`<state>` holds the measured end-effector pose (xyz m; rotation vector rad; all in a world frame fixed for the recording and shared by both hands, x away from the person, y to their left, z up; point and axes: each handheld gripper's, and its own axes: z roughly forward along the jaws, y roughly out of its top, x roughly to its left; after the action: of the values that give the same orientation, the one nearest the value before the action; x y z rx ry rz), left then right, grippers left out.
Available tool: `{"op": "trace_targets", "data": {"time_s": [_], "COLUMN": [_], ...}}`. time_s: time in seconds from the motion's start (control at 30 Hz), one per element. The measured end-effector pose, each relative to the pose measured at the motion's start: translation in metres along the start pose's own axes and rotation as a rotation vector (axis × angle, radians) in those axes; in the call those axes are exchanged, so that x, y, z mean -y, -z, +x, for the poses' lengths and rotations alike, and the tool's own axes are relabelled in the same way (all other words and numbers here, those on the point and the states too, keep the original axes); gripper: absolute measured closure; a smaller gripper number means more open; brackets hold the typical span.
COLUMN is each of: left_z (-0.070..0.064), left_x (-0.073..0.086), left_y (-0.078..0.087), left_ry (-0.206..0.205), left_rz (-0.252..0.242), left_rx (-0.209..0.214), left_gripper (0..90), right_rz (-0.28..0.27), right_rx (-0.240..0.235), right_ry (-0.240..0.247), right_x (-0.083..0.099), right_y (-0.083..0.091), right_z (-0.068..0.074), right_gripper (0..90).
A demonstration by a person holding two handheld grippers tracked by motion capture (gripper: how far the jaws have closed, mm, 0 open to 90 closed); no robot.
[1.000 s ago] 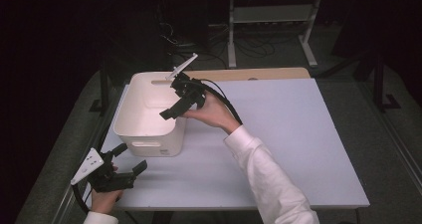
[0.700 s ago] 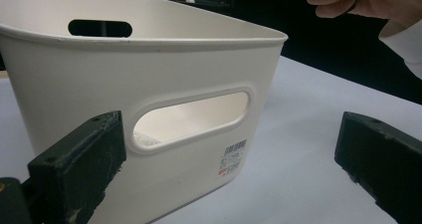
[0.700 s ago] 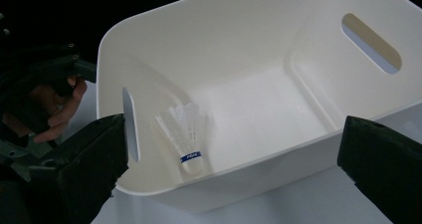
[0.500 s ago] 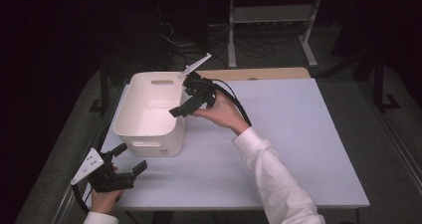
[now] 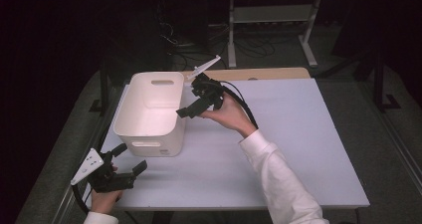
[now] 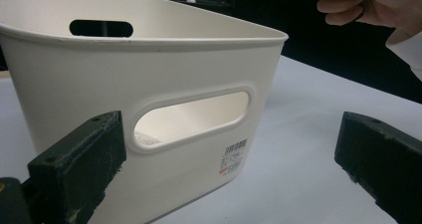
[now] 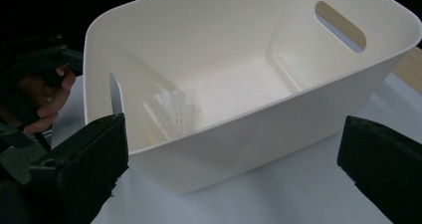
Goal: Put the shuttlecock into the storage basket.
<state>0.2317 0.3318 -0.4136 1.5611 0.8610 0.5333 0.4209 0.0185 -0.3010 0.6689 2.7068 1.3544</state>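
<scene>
A white plastic bin with rounded corners and a slot handle cut into each short end stands on the left part of a pale table, its open top facing up. The right gripper, held in the person's right hand, hovers just beside the bin's right rim, above the table; its two black jaws stand wide apart and hold nothing. In the right gripper view the bin's inside is bare white, with a patch of light streaks on the floor near one handle slot. The left gripper sits low at the table's near left corner, in the left hand, pointing at the bin's near end; its jaws are also spread wide, empty. In the left gripper view a small barcode sticker with red and black print sits under the near handle slot; the print is too small to read. A white sleeve covers the right forearm.
</scene>
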Motion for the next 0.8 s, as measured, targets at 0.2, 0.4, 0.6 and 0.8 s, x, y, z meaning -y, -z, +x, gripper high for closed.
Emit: {"op": "trace_targets", "data": {"time_s": [0.2, 0.4, 0.6, 0.8], "left_z": [0.0, -0.001, 0.0, 0.0], "left_x": [0.0, 0.0, 0.0, 0.0], "left_y": [0.0, 0.0, 0.0, 0.0], "left_ry": [0.0, 0.007, 0.009, 0.002], "left_rz": [0.0, -0.007, -0.006, -0.002], "left_rx": [0.001, 0.001, 0.0, 0.0], "left_gripper": [0.0, 0.0, 0.0, 0.0], "right_rz": [-0.002, 0.001, 0.0, 0.001], "right_rx": [0.005, 0.01, 0.004, 0.004], "right_ry": [0.005, 0.0, -0.04, -0.03], "right_x": [0.007, 0.014, 0.019, 0.025], "right_y": [0.004, 0.006, 0.009, 0.012], "right_z": [-0.005, -0.009, -0.009, -0.012], "right_gripper": [0.0, 0.0, 0.0, 0.0]}}
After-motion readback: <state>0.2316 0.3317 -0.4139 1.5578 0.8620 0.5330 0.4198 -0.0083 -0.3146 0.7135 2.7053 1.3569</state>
